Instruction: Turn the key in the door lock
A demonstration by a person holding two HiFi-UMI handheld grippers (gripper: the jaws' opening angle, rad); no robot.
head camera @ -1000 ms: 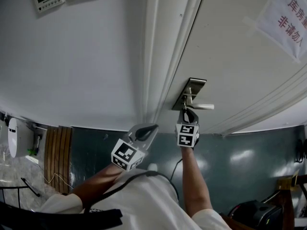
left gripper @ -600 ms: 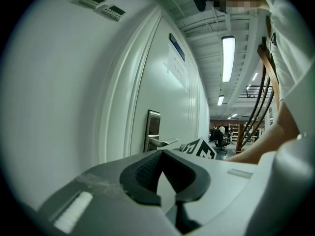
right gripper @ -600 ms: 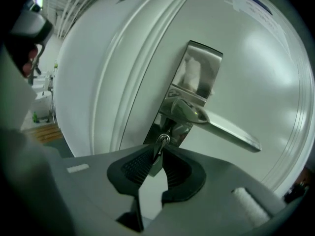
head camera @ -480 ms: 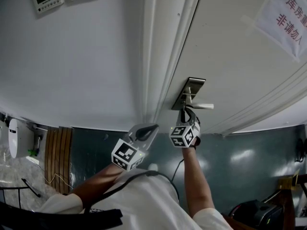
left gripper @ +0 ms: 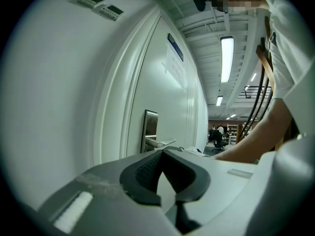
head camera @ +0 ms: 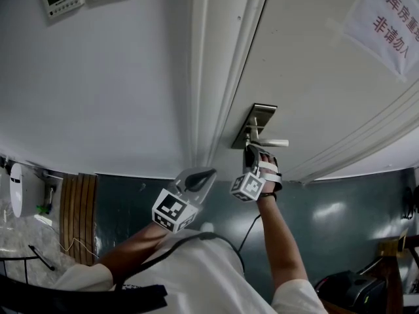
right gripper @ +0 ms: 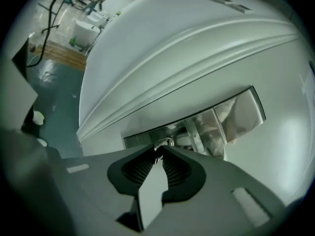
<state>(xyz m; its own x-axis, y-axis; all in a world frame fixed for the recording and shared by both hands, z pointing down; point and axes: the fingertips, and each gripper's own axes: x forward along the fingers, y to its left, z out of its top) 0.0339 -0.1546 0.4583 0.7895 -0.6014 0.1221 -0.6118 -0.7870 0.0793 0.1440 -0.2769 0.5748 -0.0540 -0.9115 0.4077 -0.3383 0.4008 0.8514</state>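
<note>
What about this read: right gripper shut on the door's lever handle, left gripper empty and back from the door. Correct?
One thing is wrong. The right gripper is shut on the key in the lock plate, not on the lever handle; the right gripper view shows its tips pinching the key. The left gripper is empty and back from the door, as you said.

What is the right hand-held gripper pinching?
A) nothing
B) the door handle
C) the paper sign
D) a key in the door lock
D: the right hand-held gripper has its jaw tips closed on the small key at the metal lock plate.
</note>
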